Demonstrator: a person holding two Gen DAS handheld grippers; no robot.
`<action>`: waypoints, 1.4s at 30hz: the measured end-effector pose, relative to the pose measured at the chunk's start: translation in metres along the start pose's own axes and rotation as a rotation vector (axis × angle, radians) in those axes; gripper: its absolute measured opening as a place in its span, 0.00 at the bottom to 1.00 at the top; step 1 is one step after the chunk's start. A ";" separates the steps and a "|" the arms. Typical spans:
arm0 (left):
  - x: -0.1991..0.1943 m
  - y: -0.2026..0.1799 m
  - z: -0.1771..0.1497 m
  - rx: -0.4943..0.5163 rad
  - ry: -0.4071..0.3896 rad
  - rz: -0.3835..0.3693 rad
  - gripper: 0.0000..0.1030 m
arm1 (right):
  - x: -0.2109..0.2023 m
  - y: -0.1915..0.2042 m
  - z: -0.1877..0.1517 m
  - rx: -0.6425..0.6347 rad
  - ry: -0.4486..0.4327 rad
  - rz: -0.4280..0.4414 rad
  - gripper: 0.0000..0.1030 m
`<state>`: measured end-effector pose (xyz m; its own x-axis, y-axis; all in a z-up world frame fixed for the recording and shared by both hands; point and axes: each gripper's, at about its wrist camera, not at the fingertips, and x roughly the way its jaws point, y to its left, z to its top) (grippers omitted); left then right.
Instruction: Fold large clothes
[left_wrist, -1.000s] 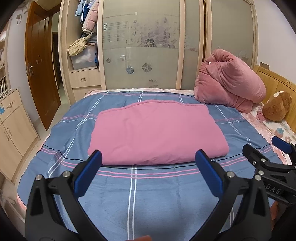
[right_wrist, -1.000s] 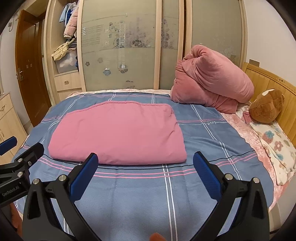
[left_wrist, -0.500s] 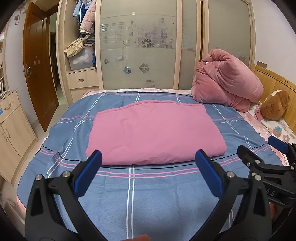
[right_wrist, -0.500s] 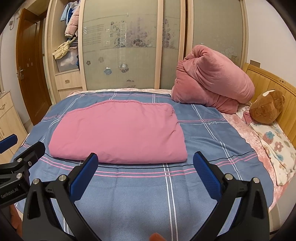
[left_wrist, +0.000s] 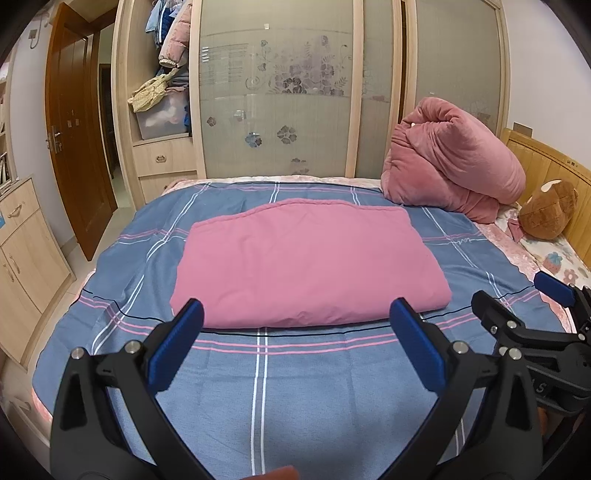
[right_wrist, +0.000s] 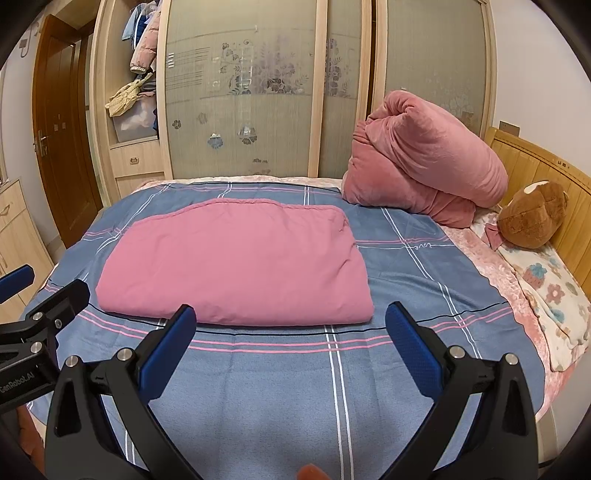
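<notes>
One folded garment, both grippers empty

One pink folded garment lies flat mid-bed on the blue plaid bedspread. The left gripper and right gripper hover near its front edge, fingers spread wide, touching nothing.

Matt pink cloth quilt on checked cloth sheet; glossy wooden door

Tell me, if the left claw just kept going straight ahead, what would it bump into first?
Probably the near folded edge of the pink folded cloth, lying ahead of the open left claw on the blue plaid sheet; depth is uncertain.
</notes>
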<state>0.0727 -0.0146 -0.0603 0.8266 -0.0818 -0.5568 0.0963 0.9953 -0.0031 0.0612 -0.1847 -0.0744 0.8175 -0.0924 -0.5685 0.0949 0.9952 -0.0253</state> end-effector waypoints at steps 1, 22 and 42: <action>0.000 0.000 0.000 0.001 0.000 0.001 0.98 | 0.000 0.000 0.000 0.000 0.000 0.000 0.99; 0.005 -0.001 0.001 0.008 0.012 -0.014 0.98 | 0.006 -0.001 0.001 -0.015 0.008 0.009 0.99; 0.008 0.000 0.000 0.006 0.009 0.009 0.98 | 0.011 -0.003 0.003 -0.027 0.013 0.013 0.99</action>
<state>0.0787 -0.0154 -0.0648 0.8225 -0.0722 -0.5642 0.0921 0.9957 0.0068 0.0716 -0.1893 -0.0785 0.8112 -0.0787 -0.5795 0.0685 0.9969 -0.0395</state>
